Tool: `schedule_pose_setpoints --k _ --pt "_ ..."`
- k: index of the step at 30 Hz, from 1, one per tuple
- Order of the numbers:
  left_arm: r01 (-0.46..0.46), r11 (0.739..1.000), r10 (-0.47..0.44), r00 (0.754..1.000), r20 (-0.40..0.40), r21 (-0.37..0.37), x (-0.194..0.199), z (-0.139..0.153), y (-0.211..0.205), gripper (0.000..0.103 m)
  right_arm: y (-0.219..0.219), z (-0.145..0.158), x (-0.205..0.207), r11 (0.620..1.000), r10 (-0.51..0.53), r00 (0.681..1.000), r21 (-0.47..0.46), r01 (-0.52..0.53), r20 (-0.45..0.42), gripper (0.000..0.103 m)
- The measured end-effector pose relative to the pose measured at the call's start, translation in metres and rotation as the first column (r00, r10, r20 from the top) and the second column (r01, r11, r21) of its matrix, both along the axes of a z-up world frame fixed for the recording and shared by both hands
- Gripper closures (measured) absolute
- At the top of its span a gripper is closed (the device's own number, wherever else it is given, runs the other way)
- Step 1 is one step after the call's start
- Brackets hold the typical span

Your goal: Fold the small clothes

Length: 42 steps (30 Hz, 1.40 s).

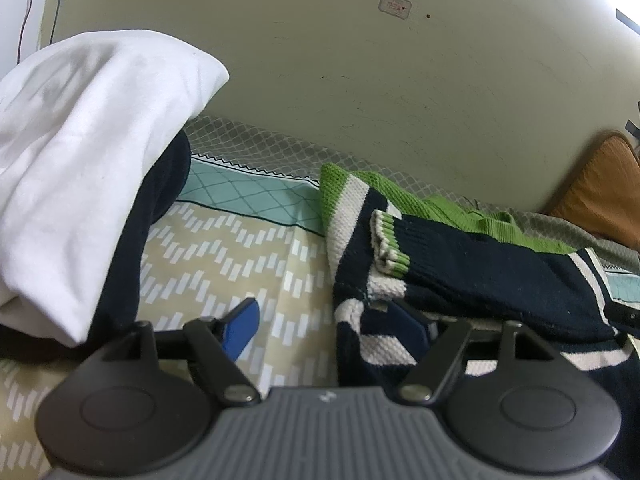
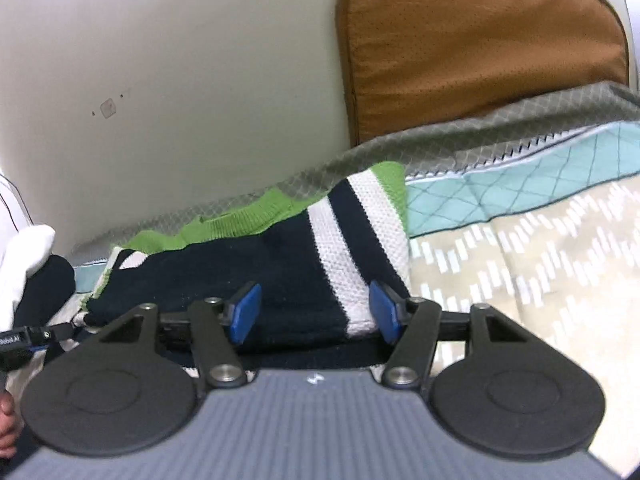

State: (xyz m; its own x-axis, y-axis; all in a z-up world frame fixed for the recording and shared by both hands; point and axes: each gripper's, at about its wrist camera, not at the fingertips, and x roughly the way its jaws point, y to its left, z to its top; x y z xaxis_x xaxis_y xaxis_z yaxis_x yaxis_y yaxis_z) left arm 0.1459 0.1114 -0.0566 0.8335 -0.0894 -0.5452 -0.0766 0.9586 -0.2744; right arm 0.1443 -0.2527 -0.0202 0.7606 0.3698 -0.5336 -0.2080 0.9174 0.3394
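A knitted sweater in navy, white and green lies folded on the patterned bedsheet, a ribbed cuff on top. My left gripper is open at the sweater's left edge. Its right pad sits partly under the knit and its left pad hangs over bare sheet. In the right wrist view the same sweater lies under my right gripper, which is open. Its blue pads straddle the navy and white stripes near the sweater's right edge without pressing them.
A stack of white cloth over a dark garment stands at the left. The pale wall runs close behind the bed. A brown cushion leans on the wall at the right. A hand shows at the lower left.
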Motion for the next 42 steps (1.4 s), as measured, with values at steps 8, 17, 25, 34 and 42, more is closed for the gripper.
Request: schedule_pose_setpoints --k 8,17,25,34,42 --pt "0.009 1.0 -0.009 1.0 0.0 0.008 0.0 0.0 -0.001 0.027 0.011 -0.003 0.01 0.999 -0.013 0.999 -0.031 0.014 0.029 0.034" --pt "0.017 1.0 -0.017 1.0 -0.001 0.017 0.001 0.0 -0.002 0.025 0.004 0.005 -0.012 1.0 -0.015 0.999 -0.026 0.016 0.035 0.033" --pt "0.025 1.0 -0.025 1.0 0.01 0.015 0.001 0.0 -0.003 0.025 0.004 0.005 -0.012 1.0 -0.016 0.999 -0.026 0.017 0.036 0.032" --pt "0.03 0.999 -0.03 0.999 0.01 0.016 0.0 0.0 -0.003 0.022 0.004 0.005 -0.012 0.999 -0.016 0.999 -0.027 0.017 0.036 0.032" --pt "0.03 0.999 -0.031 0.999 0.01 0.017 0.0 0.0 -0.003 0.022 0.004 0.005 -0.012 1.0 -0.016 0.999 -0.027 0.017 0.036 0.032"
